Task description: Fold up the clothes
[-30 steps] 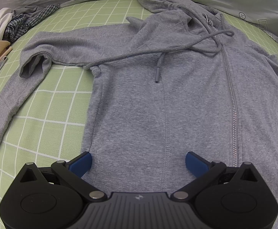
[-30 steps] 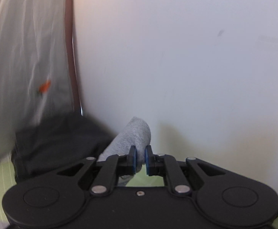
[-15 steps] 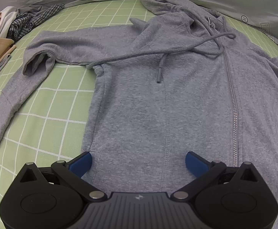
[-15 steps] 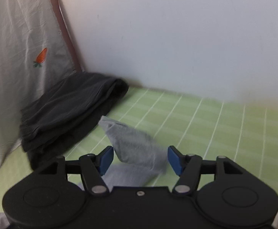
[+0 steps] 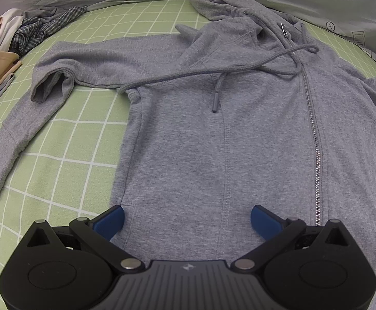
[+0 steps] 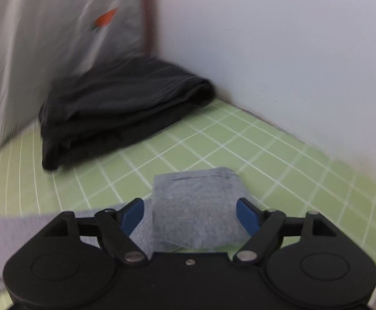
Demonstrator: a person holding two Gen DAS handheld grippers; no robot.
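A grey zip-front cotton hoodie w/ drawstrings (image 5: 213, 129) is seen laid front-up & mostly flat on the green sheet w/ white grid lines (image 5: 66, 139), zip closed, hood bunched at the far end. One long sleeve (image 5: 40, 98) is stretched out sideways and bent down at the elbow, well clear of the body panel. In the right wrist view a grey sleeve end (image 6: 195, 206) is lying on the sheet, its cuff doubled over.

The left gripper (image 5: 186, 219) is spread wide w/ nothing pinched, hovering over the hem area, one blue pad near the side seam. The right gripper (image 6: 190, 215) is likewise released; the sleeve end sits between its parted fingers but is not clamped.

Progress, as judged: the hoodie is spread, not folded. No body fold is visible; the left-view sleeve is not brought in over the chest. Sleeves, lengthwise folds & hood tuck would be left, approx. the bulk of the job for this garment.

A dark folded garment (image 6: 120, 108) is stacked by the wall corner, so at least one item lies folded. A rumpled pile of plaid & tan clothes (image 5: 15, 38) is seen at the sheet edge, prob. yet to be folded.
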